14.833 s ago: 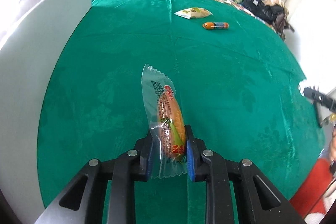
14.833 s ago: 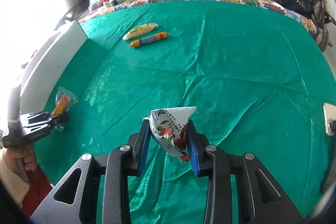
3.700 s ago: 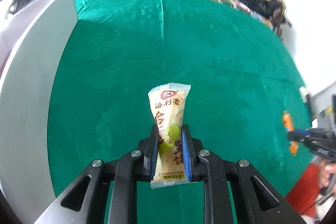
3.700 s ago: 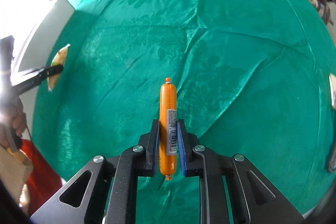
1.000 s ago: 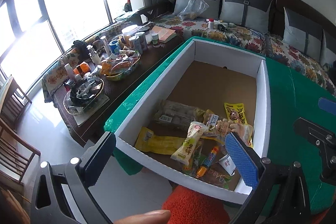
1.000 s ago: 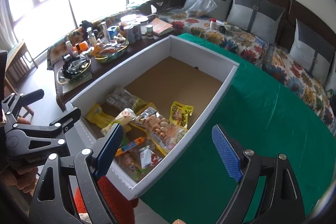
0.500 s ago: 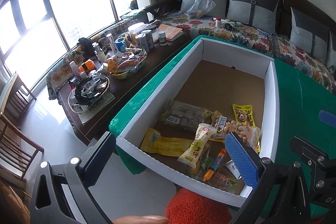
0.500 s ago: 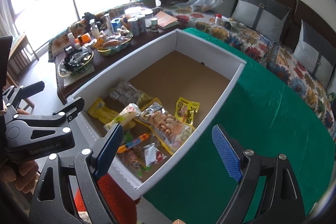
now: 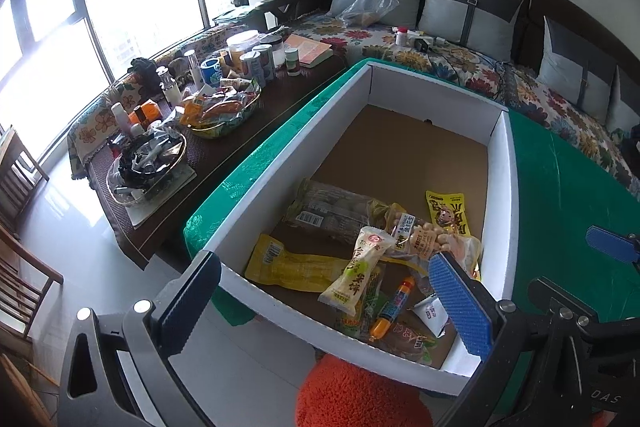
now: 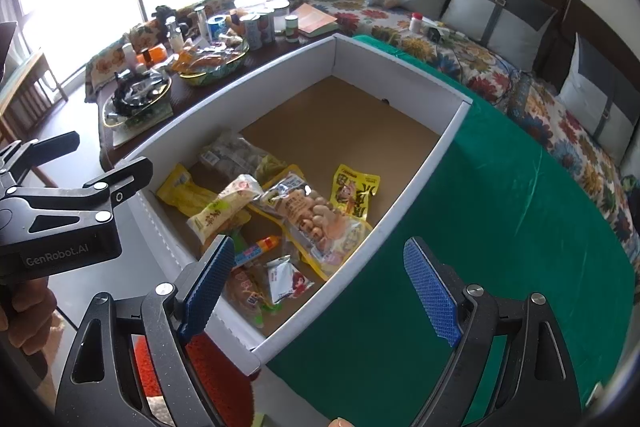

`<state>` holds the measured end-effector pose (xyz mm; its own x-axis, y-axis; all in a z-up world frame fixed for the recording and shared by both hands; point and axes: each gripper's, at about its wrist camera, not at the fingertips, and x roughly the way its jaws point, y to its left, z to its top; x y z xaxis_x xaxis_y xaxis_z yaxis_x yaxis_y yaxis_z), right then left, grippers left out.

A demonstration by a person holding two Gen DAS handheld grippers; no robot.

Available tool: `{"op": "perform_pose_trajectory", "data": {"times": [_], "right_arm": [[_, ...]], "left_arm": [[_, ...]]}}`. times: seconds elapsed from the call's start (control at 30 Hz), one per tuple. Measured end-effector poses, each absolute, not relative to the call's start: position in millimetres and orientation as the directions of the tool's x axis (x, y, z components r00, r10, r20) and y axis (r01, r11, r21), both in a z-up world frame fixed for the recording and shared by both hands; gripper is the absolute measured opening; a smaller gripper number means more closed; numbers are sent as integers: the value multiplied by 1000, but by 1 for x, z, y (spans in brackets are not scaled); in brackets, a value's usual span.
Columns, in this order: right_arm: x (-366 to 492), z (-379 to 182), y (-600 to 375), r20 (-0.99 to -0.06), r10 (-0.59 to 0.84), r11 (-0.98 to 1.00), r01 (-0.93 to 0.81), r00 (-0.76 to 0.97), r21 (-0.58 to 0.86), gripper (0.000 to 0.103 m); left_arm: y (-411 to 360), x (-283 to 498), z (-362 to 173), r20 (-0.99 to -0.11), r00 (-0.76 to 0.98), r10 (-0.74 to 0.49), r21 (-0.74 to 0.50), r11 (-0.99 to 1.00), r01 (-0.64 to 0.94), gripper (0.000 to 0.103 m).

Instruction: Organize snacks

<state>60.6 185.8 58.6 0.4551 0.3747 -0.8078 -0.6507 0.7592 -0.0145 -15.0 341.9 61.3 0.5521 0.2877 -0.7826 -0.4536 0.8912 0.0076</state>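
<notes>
A white cardboard box (image 9: 500, 163) with a brown floor stands on the green tablecloth (image 9: 560, 179). Several snack packets lie at its near end: a cream bread packet (image 9: 358, 273), an orange sausage stick (image 9: 394, 305), a peanut bag (image 9: 420, 241) and a yellow packet (image 9: 450, 213). My left gripper (image 9: 324, 303) is open and empty above the box's near wall. My right gripper (image 10: 320, 287) is open and empty over the box's near corner (image 10: 256, 351). The same snacks show in the right wrist view: the bread packet (image 10: 224, 207), the sausage stick (image 10: 256, 247), the peanut bag (image 10: 316, 215).
A dark side table (image 9: 224, 139) left of the box holds bowls, jars and bottles. A sofa with a floral cover and grey cushions (image 9: 472, 15) runs along the back wall. An orange fuzzy stool (image 9: 360, 395) sits below the box. Wooden chairs (image 9: 16, 235) stand at far left.
Earlier each gripper held a snack over the green cloth; now both are open and empty and the snacks lie in the box. Over the last second both views have moved slightly closer to it.
</notes>
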Motion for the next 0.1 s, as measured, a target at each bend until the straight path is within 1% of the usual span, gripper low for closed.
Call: {"op": "perform_pose_trajectory", "data": {"times": [0.1], "right_arm": [[60,59,188,-807,380,756,-654,453,-11,89]], "left_arm": [[342,-15,61,-780,555,288,10,893,-450,103]]}}
